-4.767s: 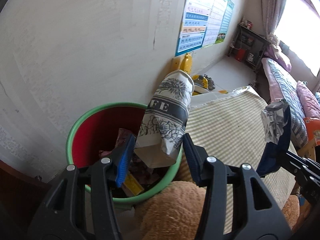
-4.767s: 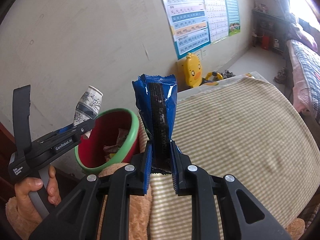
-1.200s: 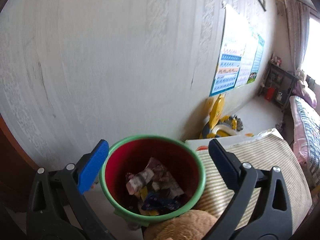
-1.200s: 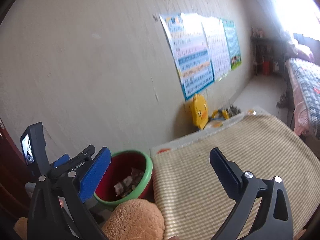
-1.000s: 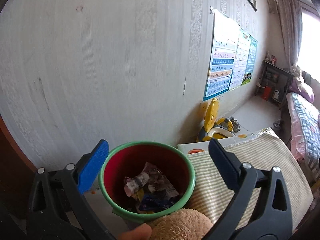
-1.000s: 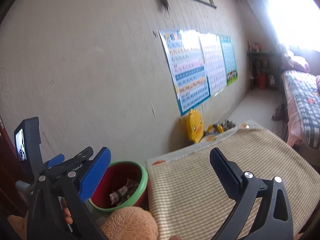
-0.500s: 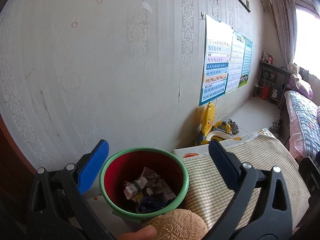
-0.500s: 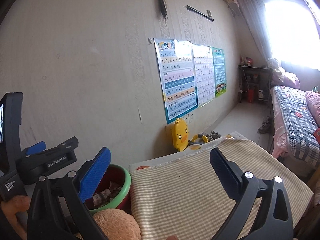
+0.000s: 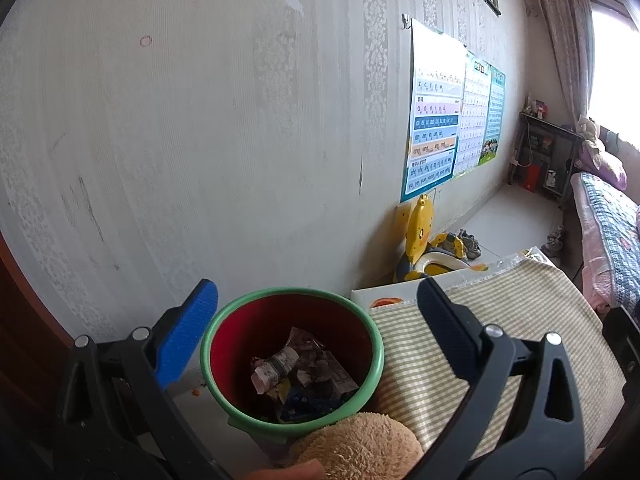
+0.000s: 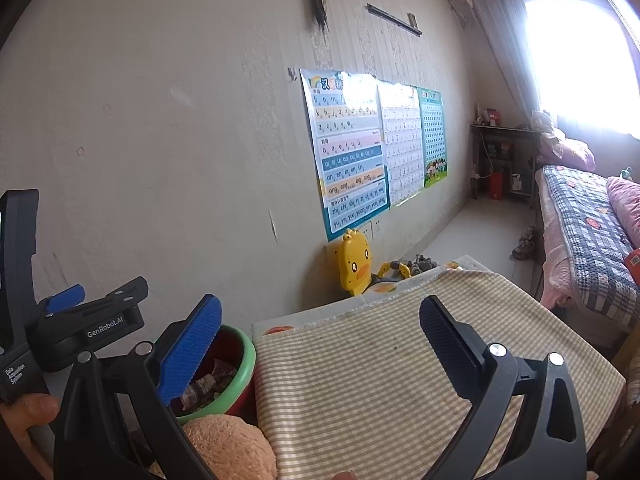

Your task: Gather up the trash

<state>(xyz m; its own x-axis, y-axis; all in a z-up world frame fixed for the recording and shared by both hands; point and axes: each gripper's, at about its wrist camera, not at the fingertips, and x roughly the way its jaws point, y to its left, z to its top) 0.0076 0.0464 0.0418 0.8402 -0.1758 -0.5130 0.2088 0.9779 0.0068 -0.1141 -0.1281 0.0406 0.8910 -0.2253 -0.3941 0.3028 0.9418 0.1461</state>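
A red bin with a green rim (image 9: 362, 316) stands on the floor by the wall, left of the table. It holds the printed paper cup (image 9: 276, 366), a blue wrapper (image 9: 304, 404) and other scraps. My left gripper (image 9: 316, 320) is open and empty, held above and in front of the bin. My right gripper (image 10: 320, 340) is open and empty over the table's near left part. The bin also shows in the right wrist view (image 10: 246, 354), low left, with the left gripper's body beside it.
A table with a checked yellow cloth (image 10: 380, 376) lies right of the bin. A yellow duck potty (image 10: 354, 266) sits against the papered wall with posters (image 10: 352, 152). A bed (image 10: 588, 216) is at the far right. A tan fuzzy sleeve (image 9: 360, 444) shows at the bottom.
The cup and blue wrapper, held 4.8 s ago, now lie in the bin, and both grippers are open. In the last second both grippers have risen and drawn back from the bin.
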